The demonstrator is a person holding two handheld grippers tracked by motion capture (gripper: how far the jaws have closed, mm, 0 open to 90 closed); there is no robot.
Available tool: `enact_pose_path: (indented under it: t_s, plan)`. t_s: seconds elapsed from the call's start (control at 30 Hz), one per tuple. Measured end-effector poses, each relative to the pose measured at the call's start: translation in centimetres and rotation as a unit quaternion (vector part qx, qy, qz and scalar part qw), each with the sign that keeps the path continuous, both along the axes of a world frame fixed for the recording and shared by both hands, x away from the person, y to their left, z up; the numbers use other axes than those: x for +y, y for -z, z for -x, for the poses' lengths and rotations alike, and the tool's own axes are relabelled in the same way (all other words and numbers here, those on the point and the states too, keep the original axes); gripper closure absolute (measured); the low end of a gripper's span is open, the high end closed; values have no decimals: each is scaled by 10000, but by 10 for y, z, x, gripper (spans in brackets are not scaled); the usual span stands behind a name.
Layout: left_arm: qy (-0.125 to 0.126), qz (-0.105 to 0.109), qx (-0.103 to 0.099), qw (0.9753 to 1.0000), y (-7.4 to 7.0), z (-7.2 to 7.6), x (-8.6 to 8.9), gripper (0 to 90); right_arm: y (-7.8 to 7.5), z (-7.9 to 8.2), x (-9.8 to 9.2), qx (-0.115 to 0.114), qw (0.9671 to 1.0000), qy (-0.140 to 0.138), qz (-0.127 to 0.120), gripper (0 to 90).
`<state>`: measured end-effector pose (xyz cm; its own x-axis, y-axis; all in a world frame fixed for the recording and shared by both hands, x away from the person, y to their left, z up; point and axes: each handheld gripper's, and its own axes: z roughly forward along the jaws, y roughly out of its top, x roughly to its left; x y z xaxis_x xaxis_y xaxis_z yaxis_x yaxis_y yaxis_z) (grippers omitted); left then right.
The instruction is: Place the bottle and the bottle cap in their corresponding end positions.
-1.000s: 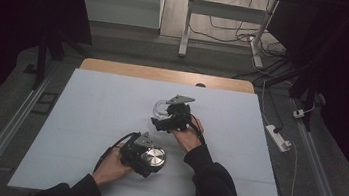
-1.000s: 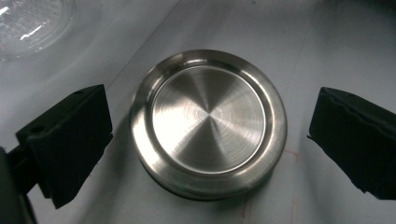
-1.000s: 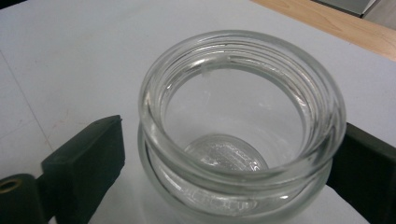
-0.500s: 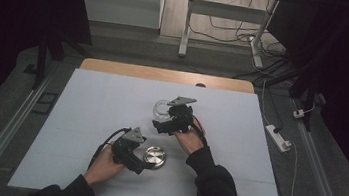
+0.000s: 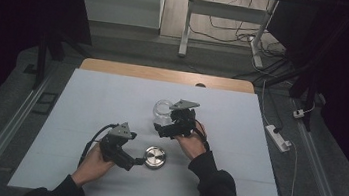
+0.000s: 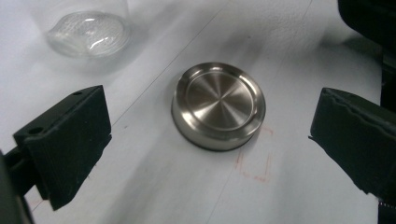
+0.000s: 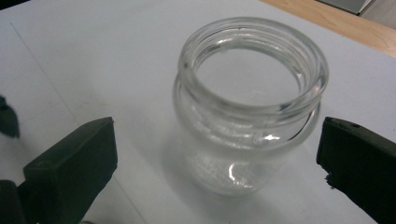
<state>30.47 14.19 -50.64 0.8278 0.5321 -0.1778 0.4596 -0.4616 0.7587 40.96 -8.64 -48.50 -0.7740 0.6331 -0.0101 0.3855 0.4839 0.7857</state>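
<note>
A round steel lid (image 5: 155,157) (image 6: 218,105) lies flat on the white mat (image 5: 111,100), near the front middle. My left gripper (image 5: 135,162) (image 6: 210,123) is open just to the lid's left, its jaws spread wide on either side and not touching it. Farther back stands an empty clear glass jar (image 5: 162,112) (image 7: 247,116), upright with its mouth open. My right gripper (image 5: 167,130) (image 7: 217,149) is open right beside the jar, with its jaws level with the jar's body and a gap on each side. The jar's base (image 6: 88,32) also appears beyond the lid.
A faint red square (image 6: 254,161) is drawn on the mat by the lid. The wooden table edge (image 5: 165,74) runs along the back. A power strip (image 5: 276,137) and cables lie on the floor at the right. Metal rails flank the table.
My left gripper has drawn back to the left off the lid, which now lies uncovered on the mat. The right gripper and the jar have barely moved.
</note>
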Motion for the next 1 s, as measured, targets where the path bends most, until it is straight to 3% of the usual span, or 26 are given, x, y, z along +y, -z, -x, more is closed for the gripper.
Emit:
enact_pose_path:
  t_s: [0.27,0.5,0.8,1.0]
  plan:
    - [4,79,167,9998,-1,0,12,0,-5,12,-11,24,9999,-74,-147,0]
    - [-125,20,60,9999,-1,4,24,0,-6,24,-17,-19,9998,-192,-82,0]
    - [-211,-1,69,9998,-4,11,37,0,-4,43,-29,-14,9996,-290,50,0]
    - [-245,3,80,9997,-6,17,44,0,-6,52,-42,63,9996,-235,-123,0]
